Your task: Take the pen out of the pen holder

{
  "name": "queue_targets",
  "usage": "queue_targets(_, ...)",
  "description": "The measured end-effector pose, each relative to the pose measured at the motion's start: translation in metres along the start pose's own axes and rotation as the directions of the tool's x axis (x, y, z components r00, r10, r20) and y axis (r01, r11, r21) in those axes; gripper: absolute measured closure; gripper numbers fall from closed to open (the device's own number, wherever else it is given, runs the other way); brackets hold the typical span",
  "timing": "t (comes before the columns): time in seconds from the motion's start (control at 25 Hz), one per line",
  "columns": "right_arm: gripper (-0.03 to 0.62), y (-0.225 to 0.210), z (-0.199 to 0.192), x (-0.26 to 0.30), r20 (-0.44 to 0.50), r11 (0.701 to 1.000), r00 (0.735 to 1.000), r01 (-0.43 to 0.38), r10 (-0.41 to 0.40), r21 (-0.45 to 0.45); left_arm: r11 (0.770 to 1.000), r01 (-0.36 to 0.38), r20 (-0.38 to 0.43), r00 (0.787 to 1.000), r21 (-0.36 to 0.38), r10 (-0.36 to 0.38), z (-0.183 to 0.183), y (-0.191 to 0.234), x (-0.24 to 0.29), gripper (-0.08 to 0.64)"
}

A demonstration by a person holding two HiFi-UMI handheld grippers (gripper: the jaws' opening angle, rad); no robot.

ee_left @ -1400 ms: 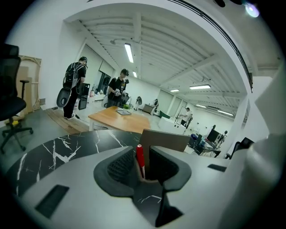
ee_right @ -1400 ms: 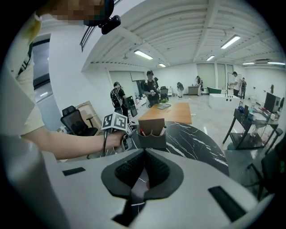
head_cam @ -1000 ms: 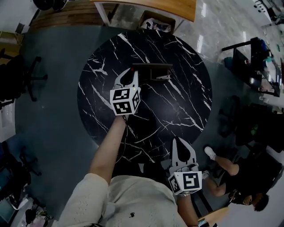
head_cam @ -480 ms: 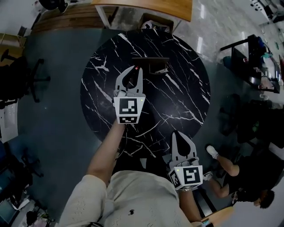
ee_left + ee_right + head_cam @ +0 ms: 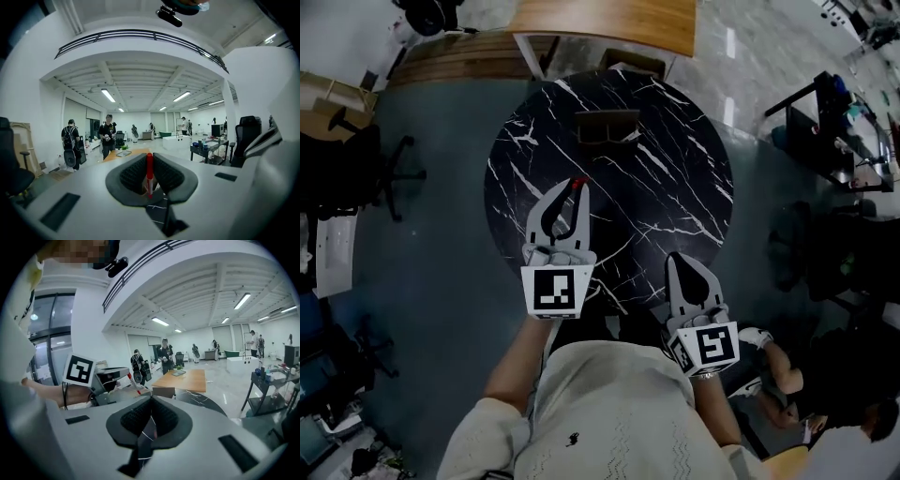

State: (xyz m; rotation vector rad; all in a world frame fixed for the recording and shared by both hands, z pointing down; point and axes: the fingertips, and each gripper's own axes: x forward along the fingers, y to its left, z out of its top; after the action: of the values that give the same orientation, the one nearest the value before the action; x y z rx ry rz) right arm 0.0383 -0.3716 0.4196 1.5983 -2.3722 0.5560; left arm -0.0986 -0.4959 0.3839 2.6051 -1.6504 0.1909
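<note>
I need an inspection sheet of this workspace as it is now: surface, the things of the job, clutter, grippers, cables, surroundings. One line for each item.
Surface: round black marble table, white veins, dimly lit.
Job's things: pen holder stands on the far side of the table; red pen is out of it, held well apart from it.
Clutter: nothing seen on the table besides the holder.
Grippers: left gripper shut on the pen, above the table; right gripper jaws together, empty, at the table's near edge.
Cables: nothing seen on the table.
Surroundings: wooden table beyond; office chair at left; people standing far off.
</note>
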Motion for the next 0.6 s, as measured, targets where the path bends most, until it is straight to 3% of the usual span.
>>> queue_targets(0.08,0.574,0.003,0.004,-0.011,0.015,0.999,0.999,-0.035,0.035,-0.027,1.000,-0.024,0.031,0.999,-0.012,0.024,0.013,-0.012,-0.031,0.511)
queue_targets(0.24,0.574,0.011,0.013,-0.029,0.049,0.993,0.994,-0.090,0.094,-0.072,0.998,-0.048,0.027,0.999,0.042,0.047,0.023,-0.040,-0.079,0.510)
queue_targets(0.6,0.574,0.018,0.023,-0.066,0.095,0.981,0.982,-0.154,0.166,-0.119,0.996,-0.090,0.026,0.996,-0.027,0.091,0.022,-0.111,-0.143,0.510)
